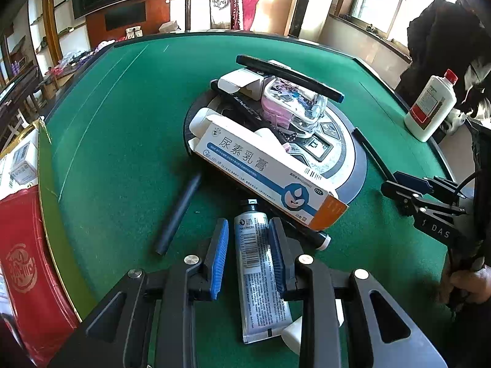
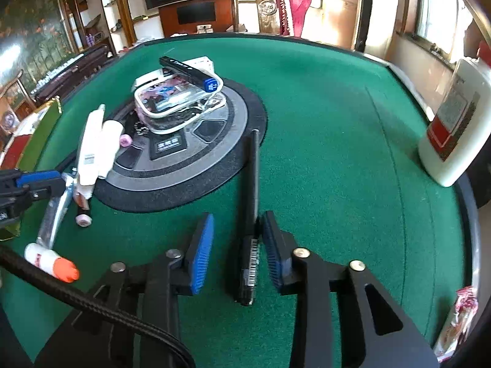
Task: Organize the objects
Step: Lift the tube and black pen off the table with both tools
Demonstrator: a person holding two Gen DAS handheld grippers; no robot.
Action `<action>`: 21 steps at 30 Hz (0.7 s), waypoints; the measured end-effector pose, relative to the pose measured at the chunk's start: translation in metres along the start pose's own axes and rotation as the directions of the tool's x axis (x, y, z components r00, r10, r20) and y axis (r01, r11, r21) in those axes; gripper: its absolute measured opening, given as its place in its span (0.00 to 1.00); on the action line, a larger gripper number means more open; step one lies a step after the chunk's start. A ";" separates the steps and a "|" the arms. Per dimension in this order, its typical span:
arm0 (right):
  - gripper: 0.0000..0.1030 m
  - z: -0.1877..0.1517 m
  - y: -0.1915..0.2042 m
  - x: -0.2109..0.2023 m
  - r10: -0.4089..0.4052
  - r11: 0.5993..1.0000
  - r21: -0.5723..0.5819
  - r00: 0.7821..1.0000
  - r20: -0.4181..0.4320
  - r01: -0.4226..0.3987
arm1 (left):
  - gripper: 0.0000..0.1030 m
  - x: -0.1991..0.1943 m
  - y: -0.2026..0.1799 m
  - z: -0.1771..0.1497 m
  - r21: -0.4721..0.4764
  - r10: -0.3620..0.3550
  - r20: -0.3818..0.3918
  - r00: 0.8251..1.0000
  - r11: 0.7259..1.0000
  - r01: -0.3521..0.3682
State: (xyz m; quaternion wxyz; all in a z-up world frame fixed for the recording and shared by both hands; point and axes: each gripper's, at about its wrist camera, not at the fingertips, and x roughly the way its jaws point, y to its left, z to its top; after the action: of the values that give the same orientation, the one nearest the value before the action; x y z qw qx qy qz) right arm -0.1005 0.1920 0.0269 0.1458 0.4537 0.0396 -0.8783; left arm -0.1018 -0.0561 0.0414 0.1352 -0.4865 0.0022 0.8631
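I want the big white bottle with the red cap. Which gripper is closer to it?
Right. The right gripper sits on the bottle's side of the table, around a black pen. The left gripper is farther away, holding a silver tube.

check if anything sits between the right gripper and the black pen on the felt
Nothing visible does. The black pen already lies between the open fingers of the right gripper, close against the right-hand finger, with only green felt around it.

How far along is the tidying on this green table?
Done: box, clear case and marker piled on the round centre plate. In hand: left tool clamps a silver tube; right tool open around a black pen. Left: dark pen, glue stick.
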 end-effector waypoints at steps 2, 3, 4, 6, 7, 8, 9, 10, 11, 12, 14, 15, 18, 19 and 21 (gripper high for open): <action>0.32 -0.001 0.000 -0.002 -0.016 1.000 0.008 1.000 -0.018 0.016 | 0.23 0.000 -0.001 0.000 0.008 0.008 0.000 1.000 1.000 -0.008; 0.31 -0.002 -0.001 -0.003 -0.012 1.000 0.022 1.000 -0.019 0.013 | 0.23 0.000 -0.002 0.000 0.011 0.013 0.000 1.000 1.000 -0.013; 0.27 -0.004 0.000 -0.004 -0.021 1.000 0.013 1.000 -0.017 0.021 | 0.25 0.000 -0.003 0.000 0.018 0.021 -0.001 1.000 1.000 -0.020; 0.12 -0.006 -0.001 -0.006 -0.047 0.999 0.004 0.999 -0.016 0.047 | 0.31 0.001 -0.006 0.000 0.029 0.053 0.000 0.999 0.998 -0.053; 0.12 -0.007 -0.004 -0.007 -0.028 0.999 0.023 1.000 -0.013 0.028 | 0.34 0.001 -0.007 0.000 0.035 0.068 -0.001 0.998 0.997 -0.068; 0.12 -0.008 -0.006 -0.009 -0.013 0.999 0.033 1.000 -0.010 0.014 | 0.35 0.002 -0.008 0.001 0.039 0.077 0.000 0.997 0.996 -0.077; 0.11 -0.008 -0.006 -0.010 -0.011 0.999 0.033 1.000 -0.007 0.011 | 0.35 0.003 -0.008 0.001 0.040 0.083 -0.002 0.997 0.996 -0.083; 0.11 -0.008 -0.006 -0.011 -0.007 0.999 0.031 1.000 -0.005 0.007 | 0.37 0.004 -0.009 0.002 0.040 0.089 -0.008 0.996 0.995 -0.089; 0.11 -0.008 -0.005 -0.011 -0.001 1.000 0.031 1.000 -0.006 0.001 | 0.38 0.006 -0.010 0.003 0.042 0.099 -0.015 0.995 0.994 -0.099; 0.11 -0.008 -0.004 -0.010 0.000 1.000 0.029 1.000 -0.007 0.000 | 0.39 0.009 -0.011 0.004 0.048 0.114 -0.019 0.993 0.992 -0.113; 0.11 -0.008 -0.004 -0.008 0.002 1.000 0.027 1.000 -0.009 -0.002 | 0.42 0.014 -0.015 0.006 0.067 0.147 -0.028 0.989 0.987 -0.145; 0.11 -0.008 -0.005 -0.008 0.007 0.999 0.031 1.000 -0.009 -0.006 | 0.42 0.017 -0.016 0.007 0.072 0.160 -0.029 0.987 0.985 -0.157; 0.12 -0.007 -0.004 -0.007 0.004 1.000 0.022 1.000 -0.011 -0.004 | 0.42 0.024 -0.017 0.005 0.086 0.168 -0.028 0.985 0.982 -0.165; 0.12 -0.007 -0.003 -0.007 -0.003 1.000 0.018 1.000 -0.013 0.003 | 0.42 0.025 -0.018 0.004 0.091 0.168 -0.014 0.986 0.982 -0.166; 0.12 -0.007 0.000 -0.006 -0.022 1.000 0.010 1.000 -0.014 0.022 | 0.37 0.025 -0.020 0.004 0.110 0.163 0.000 0.987 0.981 -0.162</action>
State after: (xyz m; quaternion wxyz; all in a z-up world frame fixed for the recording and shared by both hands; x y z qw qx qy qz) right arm -0.0914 0.1945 0.0276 0.1335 0.4600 0.0410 -0.8768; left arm -0.1126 -0.0310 0.0254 0.0907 -0.4803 0.0900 0.8678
